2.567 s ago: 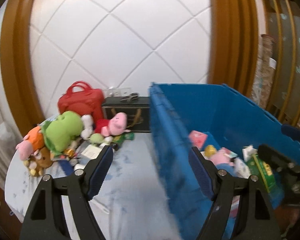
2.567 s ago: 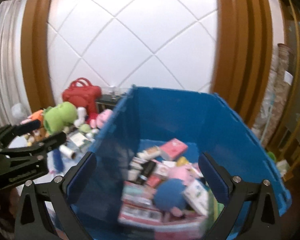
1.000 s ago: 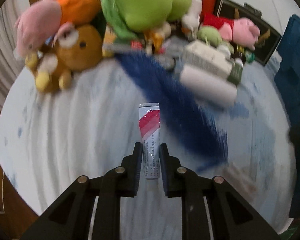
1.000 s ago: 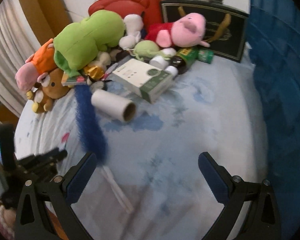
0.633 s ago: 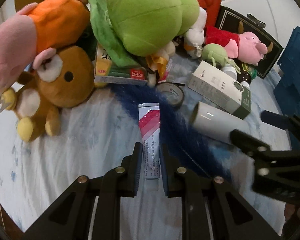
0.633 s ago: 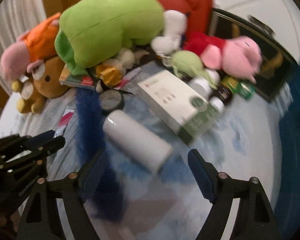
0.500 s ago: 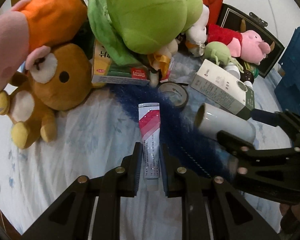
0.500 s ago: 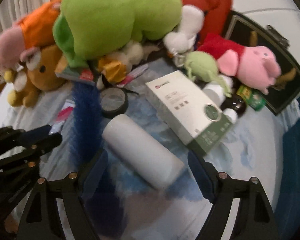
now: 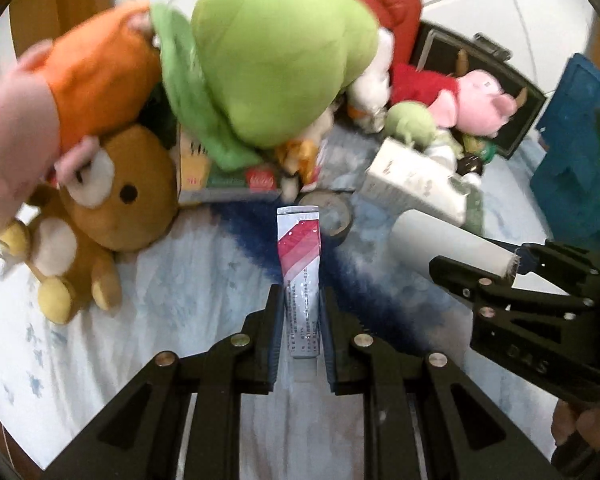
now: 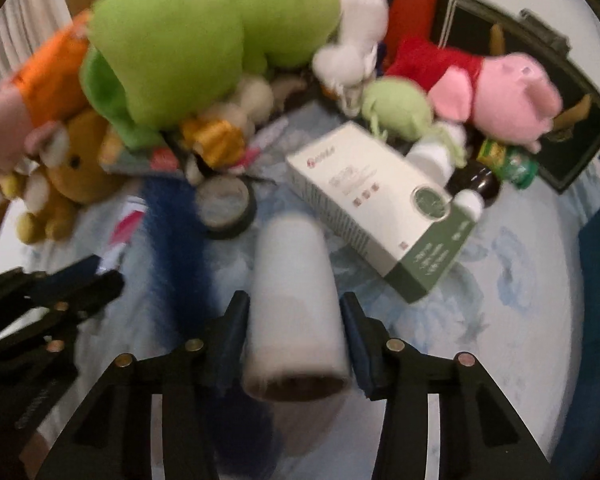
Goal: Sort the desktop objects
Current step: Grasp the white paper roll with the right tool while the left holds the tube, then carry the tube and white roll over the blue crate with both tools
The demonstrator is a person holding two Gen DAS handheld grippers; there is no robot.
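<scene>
Green plush toy (image 9: 268, 52): lay well ahead of both. White roll (image 10: 296, 304): sat between the right hand-held gripper (image 10: 296, 344) fingers, contact unclear through blur. Tube (image 9: 300, 280): clamped in the closed left hand-held gripper (image 9: 300, 332), pointing forward.

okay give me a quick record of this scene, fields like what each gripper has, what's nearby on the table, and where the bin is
left gripper: shut on the pink and silver tube
right gripper: jaws on both sides of the white roll, contact unclear from blur
near the roll: white and green box, tape ring, blue fuzzy strip
behind: green plush, brown bear, pink pig plush
surface: pale blue cloth
blue bin: right edge of the left wrist view
</scene>
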